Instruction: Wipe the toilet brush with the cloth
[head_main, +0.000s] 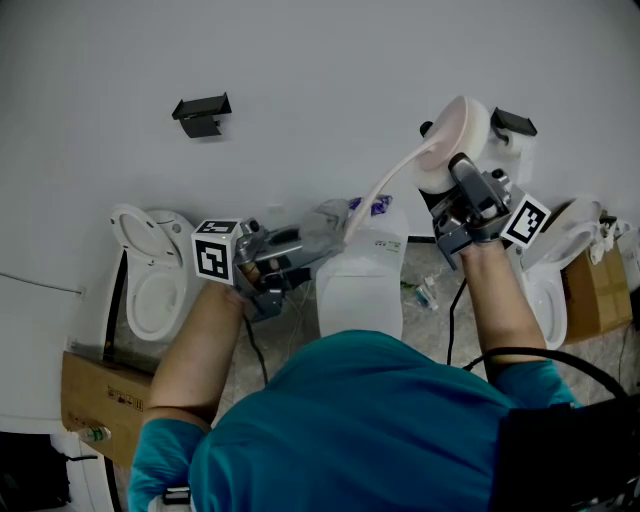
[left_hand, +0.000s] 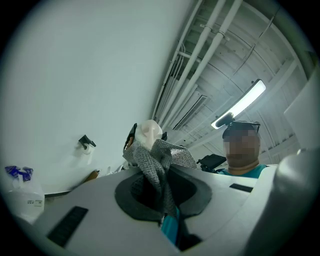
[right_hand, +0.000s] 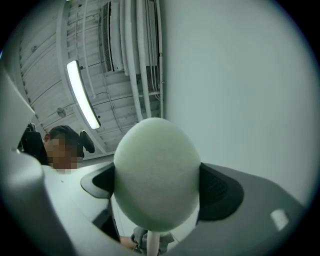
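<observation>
The toilet brush has a rounded white end (head_main: 455, 140) and a thin pale stem (head_main: 385, 185) that curves down to the left. My right gripper (head_main: 452, 178) is shut on that rounded end, which fills the space between the jaws in the right gripper view (right_hand: 156, 180). My left gripper (head_main: 288, 262) is shut on a grey mesh cloth (head_main: 322, 232), whose free end lies against the stem's lower tip. In the left gripper view the cloth (left_hand: 159, 165) rises out of the left gripper (left_hand: 162, 192), with the brush's white end (left_hand: 149, 132) just beyond it.
Three white toilets stand along the wall: left (head_main: 150, 285), middle (head_main: 362, 290), right (head_main: 565, 250). Cardboard boxes sit at the left (head_main: 105, 400) and right (head_main: 598, 290). Black holders hang on the wall (head_main: 202, 112) (head_main: 513, 122). A cable trails on the floor (head_main: 455, 310).
</observation>
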